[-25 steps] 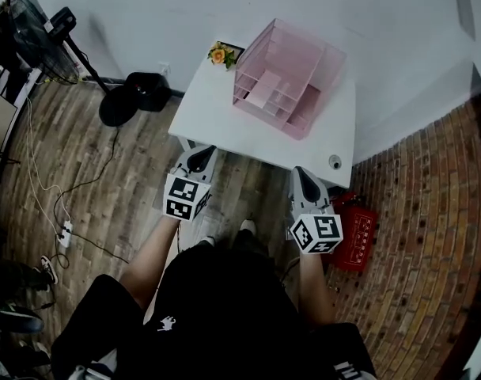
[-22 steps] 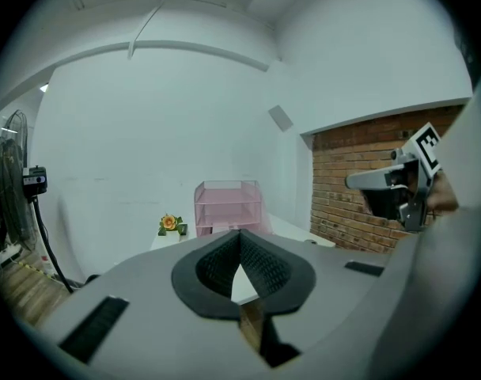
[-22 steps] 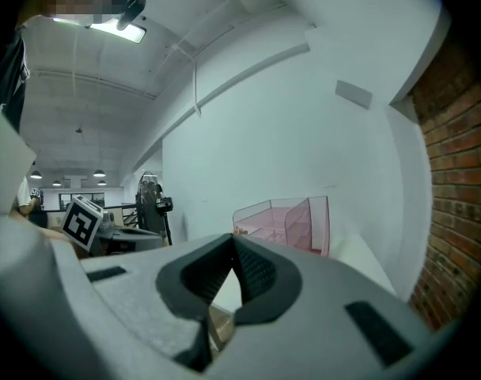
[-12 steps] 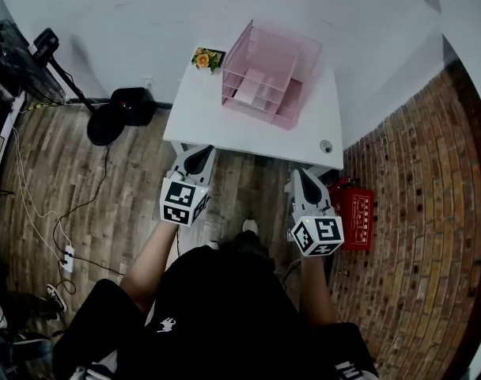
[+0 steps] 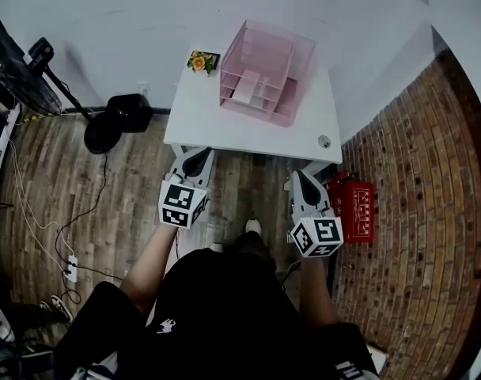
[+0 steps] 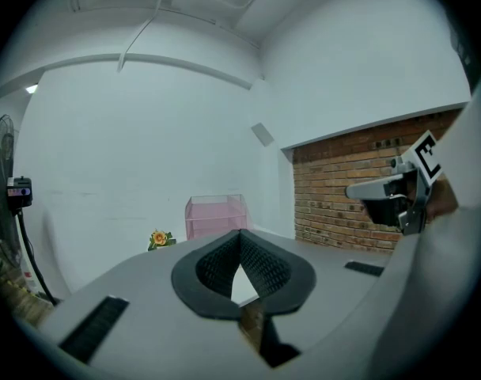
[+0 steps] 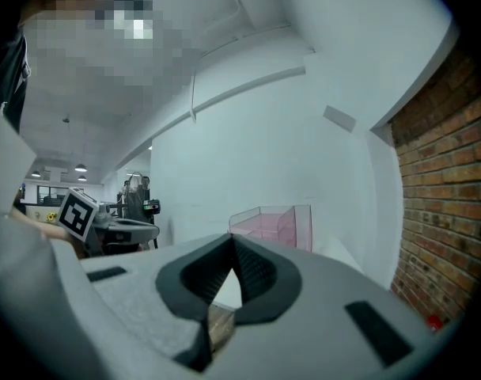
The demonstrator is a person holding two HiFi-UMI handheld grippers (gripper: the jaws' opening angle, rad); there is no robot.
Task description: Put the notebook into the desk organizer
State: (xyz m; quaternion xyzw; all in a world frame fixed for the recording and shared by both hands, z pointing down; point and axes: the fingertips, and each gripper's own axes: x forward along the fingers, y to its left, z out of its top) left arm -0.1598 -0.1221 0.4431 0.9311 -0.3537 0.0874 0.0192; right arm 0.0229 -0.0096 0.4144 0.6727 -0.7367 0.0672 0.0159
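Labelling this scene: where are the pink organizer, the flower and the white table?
pink organizer (image 5: 298, 79), head view, right side wall
flower (image 5: 198, 62), head view, orange bloom
white table (image 5: 202, 119), head view, bare top

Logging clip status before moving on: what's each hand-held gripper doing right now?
Left hand-held gripper: closed, holding nothing.
Right hand-held gripper: closed, holding nothing.

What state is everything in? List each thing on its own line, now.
Left gripper: shut, nothing between its jaws.
Right gripper: shut, nothing between its jaws.
Desk organizer: upright on the white table, toward the wall.
Flower: upright at the table's far left corner.
Notebook: cannot be made out.
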